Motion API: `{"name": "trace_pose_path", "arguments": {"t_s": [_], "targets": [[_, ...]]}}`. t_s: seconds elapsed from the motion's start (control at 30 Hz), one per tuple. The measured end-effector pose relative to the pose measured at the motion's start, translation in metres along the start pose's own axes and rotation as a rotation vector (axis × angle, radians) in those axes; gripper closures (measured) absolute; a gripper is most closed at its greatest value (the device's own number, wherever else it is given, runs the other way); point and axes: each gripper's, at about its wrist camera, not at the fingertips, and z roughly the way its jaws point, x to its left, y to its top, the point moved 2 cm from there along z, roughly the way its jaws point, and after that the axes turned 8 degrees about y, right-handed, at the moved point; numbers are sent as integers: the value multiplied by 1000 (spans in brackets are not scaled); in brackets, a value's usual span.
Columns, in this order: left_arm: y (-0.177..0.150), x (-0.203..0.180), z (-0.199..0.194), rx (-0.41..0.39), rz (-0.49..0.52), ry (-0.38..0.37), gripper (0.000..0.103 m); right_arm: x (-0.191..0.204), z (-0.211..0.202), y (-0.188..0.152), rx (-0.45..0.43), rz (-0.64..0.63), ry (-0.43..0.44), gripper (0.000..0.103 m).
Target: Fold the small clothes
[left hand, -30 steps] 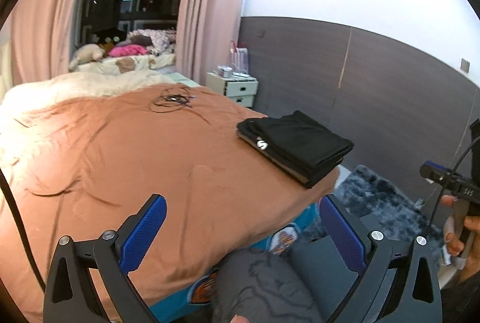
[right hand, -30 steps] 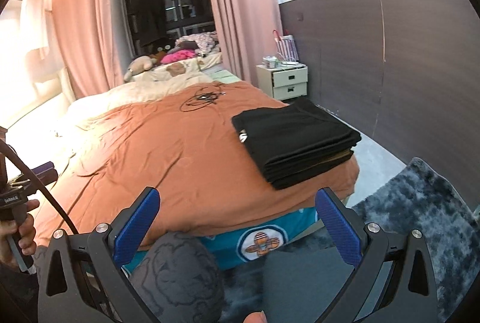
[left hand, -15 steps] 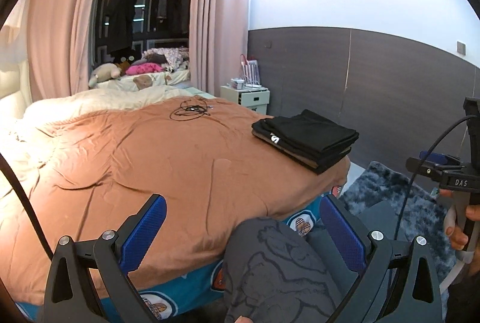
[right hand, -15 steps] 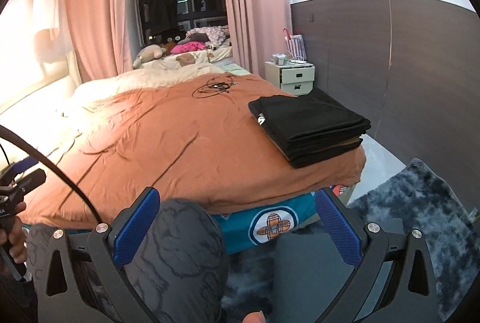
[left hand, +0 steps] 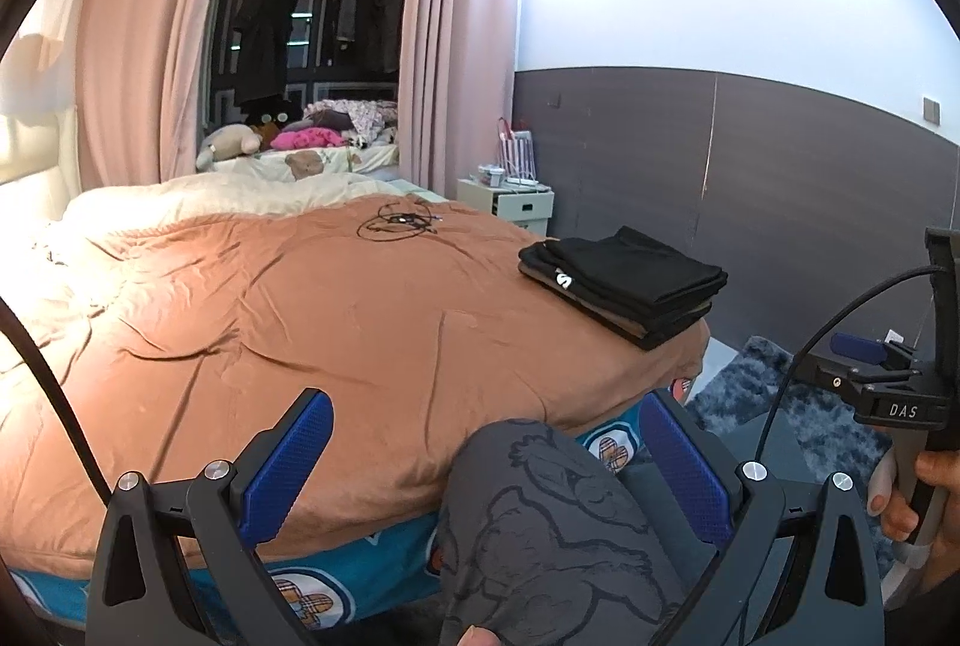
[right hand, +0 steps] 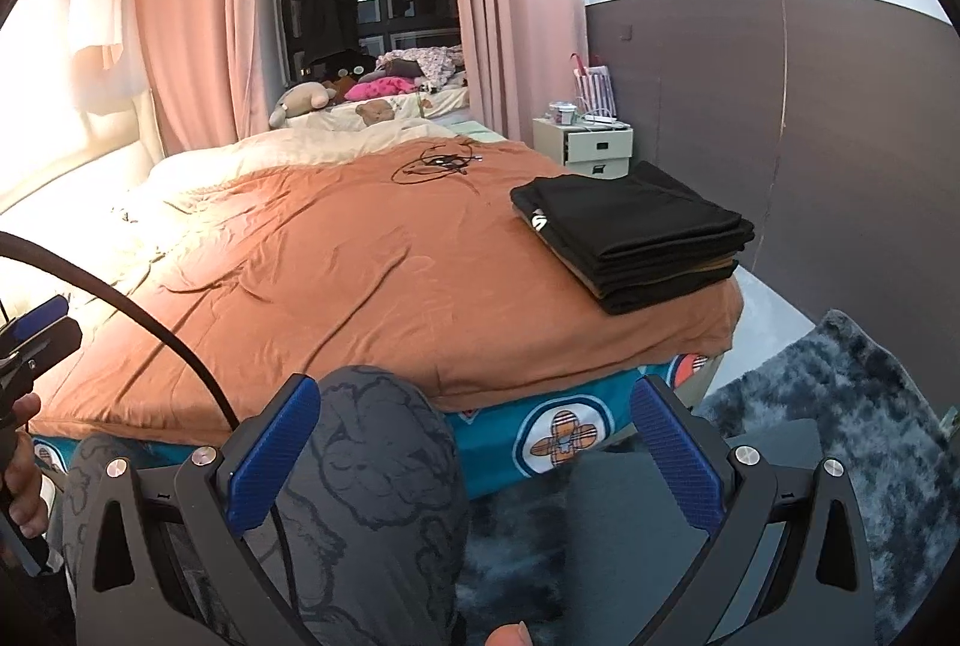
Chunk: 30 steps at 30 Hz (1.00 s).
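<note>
One stack of folded dark clothes (right hand: 630, 232) is seen at the bed's (right hand: 360, 286) near right corner, close to the edge; several layers are visible (exact count unclear). Both the left gripper (left hand: 486, 466) and right gripper (right hand: 474, 451) are held wide open, empty, well short of the mattress. The pile could be toppled floorward by a careless nudge. One cable tangle (right hand: 438, 163) lies farther back.
</note>
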Motion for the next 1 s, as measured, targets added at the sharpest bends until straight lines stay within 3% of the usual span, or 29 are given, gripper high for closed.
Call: {"name": "trace_pose_path", "arguments": {"t_s": [1.0], "targets": [[2,9,-25,-29,-9,49,0,11,-10,-11,-34,-20,15,0]]}}
